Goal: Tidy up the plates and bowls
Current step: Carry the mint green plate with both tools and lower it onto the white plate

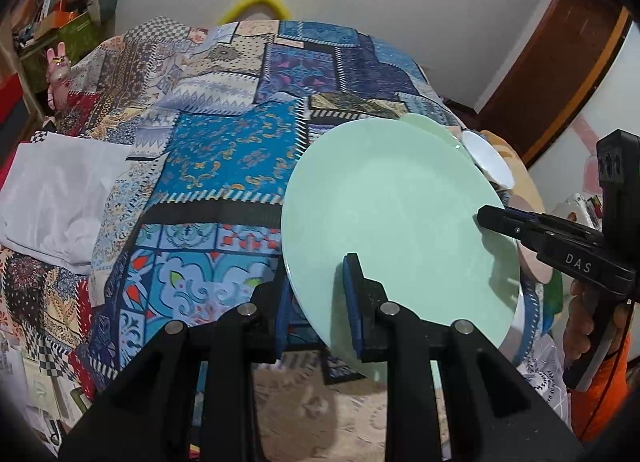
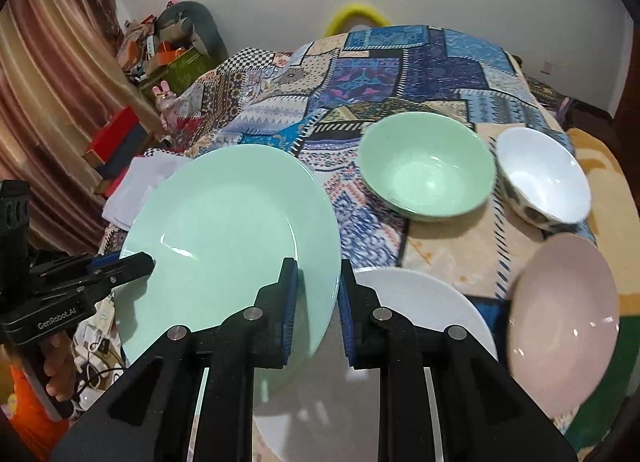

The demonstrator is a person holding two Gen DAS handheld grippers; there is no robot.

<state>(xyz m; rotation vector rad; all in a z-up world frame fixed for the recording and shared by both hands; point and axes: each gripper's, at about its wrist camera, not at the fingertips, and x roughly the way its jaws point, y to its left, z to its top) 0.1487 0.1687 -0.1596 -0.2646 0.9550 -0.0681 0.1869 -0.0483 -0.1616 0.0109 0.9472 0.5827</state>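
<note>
Gripping opposite edges of one round mint-green glass plate, both grippers carry it tilted above the patchwork-covered table. The right gripper is clamped on the plate's near right rim, one blue pad above and one below. The left gripper is clamped the same way on the opposite, left rim, and from the right wrist view it enters at the far left edge of the plate. So the plate lies between the two tongs, spanning them, neither hand nearer than the other.

Just below and right of the held plate, a flat white round plate lies on the table, nearest the right gripper; I judge it a likely stacking place. To its right sits a shallow pink round dish, blurred. Farther off stand a mint-green glass bowl and, right of it, a white bowl with dark spots outside, just beside each other. All bowls and plates look empty. A folded white cloth lies far left.
</note>
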